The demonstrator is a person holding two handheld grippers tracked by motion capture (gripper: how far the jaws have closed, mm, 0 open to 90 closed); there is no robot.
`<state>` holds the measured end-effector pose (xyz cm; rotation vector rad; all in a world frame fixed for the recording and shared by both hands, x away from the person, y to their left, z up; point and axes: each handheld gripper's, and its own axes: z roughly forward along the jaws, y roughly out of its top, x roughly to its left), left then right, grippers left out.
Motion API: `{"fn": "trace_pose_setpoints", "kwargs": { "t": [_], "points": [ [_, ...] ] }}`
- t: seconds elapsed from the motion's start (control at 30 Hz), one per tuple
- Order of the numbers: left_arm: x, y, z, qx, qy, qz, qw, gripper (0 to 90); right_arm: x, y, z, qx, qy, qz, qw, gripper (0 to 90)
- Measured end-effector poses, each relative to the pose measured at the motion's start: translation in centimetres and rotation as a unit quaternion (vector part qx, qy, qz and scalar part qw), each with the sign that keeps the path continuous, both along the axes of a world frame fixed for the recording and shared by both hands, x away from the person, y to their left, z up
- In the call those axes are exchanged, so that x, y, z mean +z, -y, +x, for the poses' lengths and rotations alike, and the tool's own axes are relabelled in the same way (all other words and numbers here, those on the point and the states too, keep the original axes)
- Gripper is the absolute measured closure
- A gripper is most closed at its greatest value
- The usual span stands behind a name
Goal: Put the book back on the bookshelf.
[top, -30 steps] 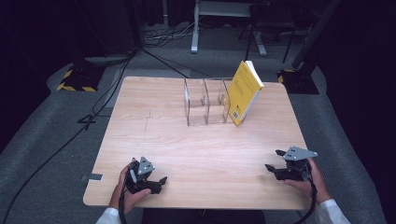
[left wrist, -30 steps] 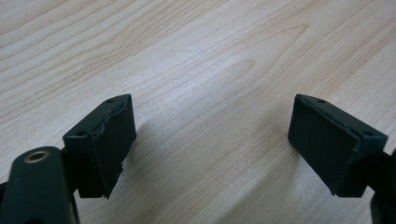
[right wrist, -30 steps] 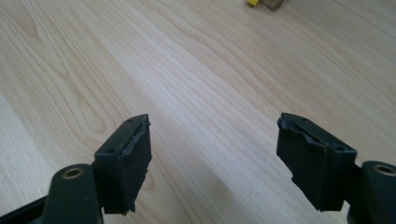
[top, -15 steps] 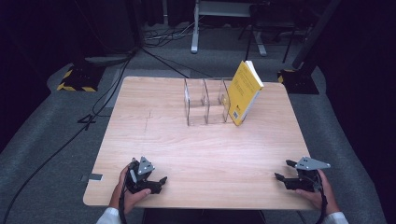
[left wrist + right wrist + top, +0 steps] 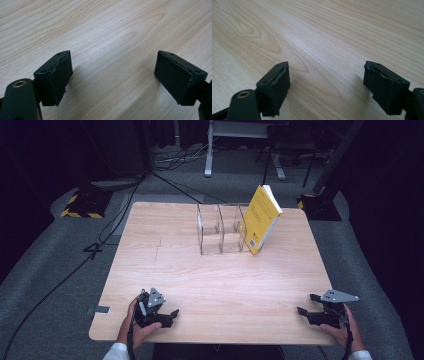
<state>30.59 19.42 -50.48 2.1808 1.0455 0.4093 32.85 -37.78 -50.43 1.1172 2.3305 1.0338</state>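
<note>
I have both grippers low at the near edge of the light wooden desk point(image 5: 215, 275): the left gripper point(image 5: 167, 316) near the near-left corner, the right gripper point(image 5: 305, 304) near the near-right corner. Both have the jaws spread, with nothing between them but bare wood grain, and the right jaws have just been opening. The nearest things to work on stand well apart from me, toward the far edge: a clear plastic rack with upright dividers point(image 5: 220, 227), and a yellow paperback book point(image 5: 261, 218) which leans tilted against the right end of this rack. My worry is this lean. If I reach in and push the book from the wrong side, it may slide down flat, or fall off toward the far-right corner. The rack looks light, so a pull on the book could drag or tip it too. I cannot tell from the high view if the book rests inside the last slot or only beside it, so I would approach slowly. The long reach also risks a jaw knocking the clear dividers, which are hard to see.
</note>
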Motion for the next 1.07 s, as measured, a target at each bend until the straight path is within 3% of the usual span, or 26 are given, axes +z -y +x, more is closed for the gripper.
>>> {"fn": "trace_pose_setpoints", "kwargs": {
  "t": [1.07],
  "points": [
    [0.00, 0.20, 0.85, 0.001, -0.004, -0.001, 1.0000, 14.3, -0.01, -0.01, 0.28, 0.006, -0.001, 0.000, 1.0000, 21.3]
  ]
}}
